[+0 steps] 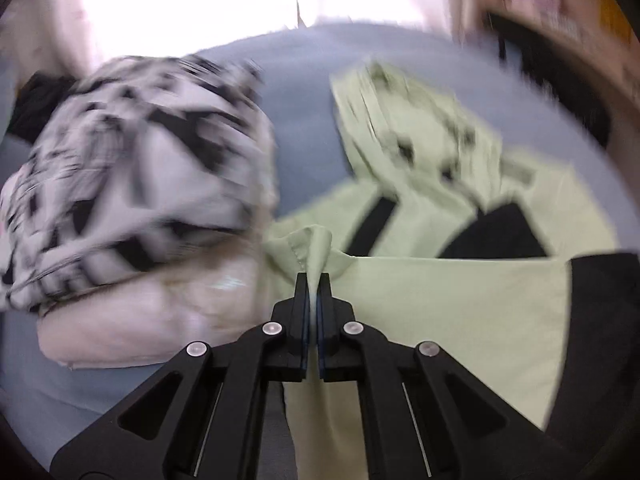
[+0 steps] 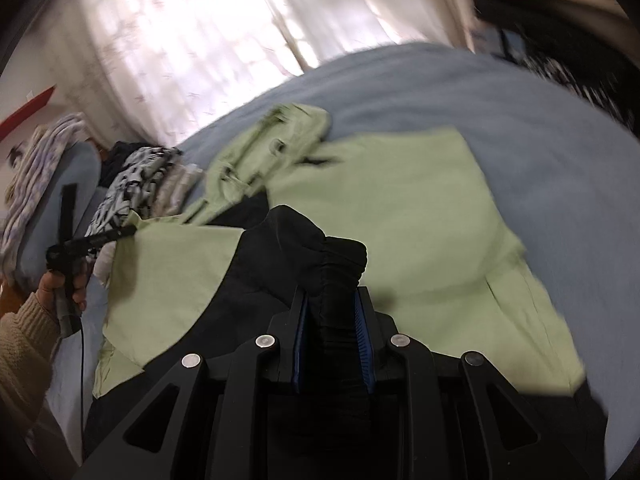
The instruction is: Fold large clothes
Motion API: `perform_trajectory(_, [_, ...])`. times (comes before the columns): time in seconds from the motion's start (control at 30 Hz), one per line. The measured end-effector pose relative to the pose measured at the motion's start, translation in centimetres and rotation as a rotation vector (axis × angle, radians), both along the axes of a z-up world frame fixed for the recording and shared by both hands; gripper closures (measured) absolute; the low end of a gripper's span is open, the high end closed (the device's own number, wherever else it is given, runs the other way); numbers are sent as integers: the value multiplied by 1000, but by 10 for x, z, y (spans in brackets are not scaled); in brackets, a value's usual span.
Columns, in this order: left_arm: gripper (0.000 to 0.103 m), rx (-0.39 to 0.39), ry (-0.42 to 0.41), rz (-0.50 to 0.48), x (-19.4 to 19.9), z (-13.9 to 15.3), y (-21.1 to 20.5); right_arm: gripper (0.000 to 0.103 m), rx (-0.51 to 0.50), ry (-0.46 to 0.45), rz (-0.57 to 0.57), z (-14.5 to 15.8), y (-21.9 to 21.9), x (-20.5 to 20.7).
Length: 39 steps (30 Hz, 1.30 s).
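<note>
A light green garment with black panels (image 1: 452, 300) lies spread on a blue-grey bed. My left gripper (image 1: 314, 284) is shut on a green hemmed corner of it and lifts that corner. The same garment shows in the right wrist view (image 2: 404, 208), where my right gripper (image 2: 330, 296) is shut on a bunched black part of the garment (image 2: 312, 240). The left gripper (image 2: 128, 231) also shows at the far left there, pinching the green edge. Both views are motion-blurred.
A pile of folded clothes, black-and-white patterned on top (image 1: 132, 168) and pale pink below (image 1: 152, 320), sits left of the garment. The blue bed cover (image 2: 460, 92) extends behind. Bright curtains (image 2: 192, 40) hang beyond it. A wooden shelf (image 1: 560, 12) stands at the right.
</note>
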<state>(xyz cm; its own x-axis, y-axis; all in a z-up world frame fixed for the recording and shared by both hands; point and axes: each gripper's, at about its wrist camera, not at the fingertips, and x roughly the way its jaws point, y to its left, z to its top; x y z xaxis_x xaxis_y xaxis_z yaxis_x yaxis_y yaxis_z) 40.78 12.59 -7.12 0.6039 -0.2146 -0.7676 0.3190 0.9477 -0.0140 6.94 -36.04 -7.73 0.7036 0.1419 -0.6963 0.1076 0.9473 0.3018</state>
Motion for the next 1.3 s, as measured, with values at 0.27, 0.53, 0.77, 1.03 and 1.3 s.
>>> perform_trajectory(0.27, [102, -54, -111, 169, -4, -4, 60, 82, -79, -66, 43, 15, 28, 120])
perform_trajectory(0.53, [101, -32, -123, 192, -1, -17, 59, 61, -74, 206, -50, -27, 9, 183])
perform_trajectory(0.77, [100, -2, -158, 234, -30, 12, 61, 40, -10, 123, -89, -1, -21, 147])
perform_trajectory(1.03, [100, -151, -149, 285, -84, 30, 25, 40, -28, 76, 59, 11, 28, 116])
perform_trajectory(1.3, [100, -158, 56, 363, -105, -71, -45, 40, -24, 101, 185, -17, 100, 118])
